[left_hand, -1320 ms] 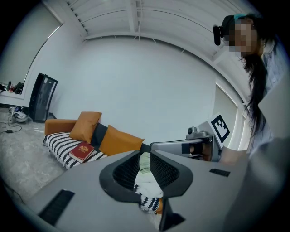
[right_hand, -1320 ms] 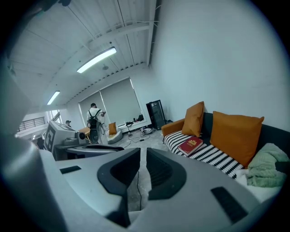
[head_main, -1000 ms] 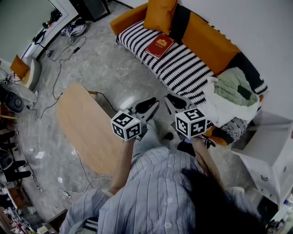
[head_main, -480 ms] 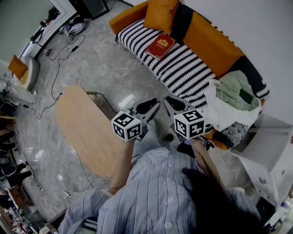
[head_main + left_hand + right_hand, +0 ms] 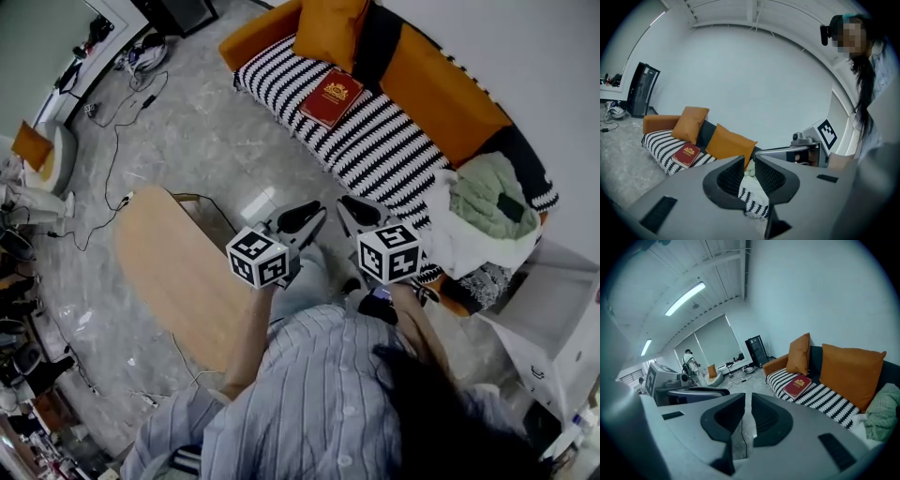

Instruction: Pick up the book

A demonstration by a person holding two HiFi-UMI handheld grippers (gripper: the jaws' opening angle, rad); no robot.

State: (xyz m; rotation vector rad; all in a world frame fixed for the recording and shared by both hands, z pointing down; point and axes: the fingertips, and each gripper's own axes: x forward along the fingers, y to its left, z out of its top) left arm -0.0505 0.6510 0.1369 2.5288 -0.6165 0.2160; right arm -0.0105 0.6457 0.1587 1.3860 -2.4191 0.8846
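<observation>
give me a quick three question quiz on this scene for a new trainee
1. True or false: the red book lies flat on the striped sofa seat.
2. Pick one. What do the left gripper and the right gripper hold?
A. the book
B. a cable
C. nothing, both have their jaws shut on empty air
3. Fill in the gap: the cushion leaning on the sofa back nearest the book is ___ in colour.

Key: 1 true; 2 C; 3 orange
</observation>
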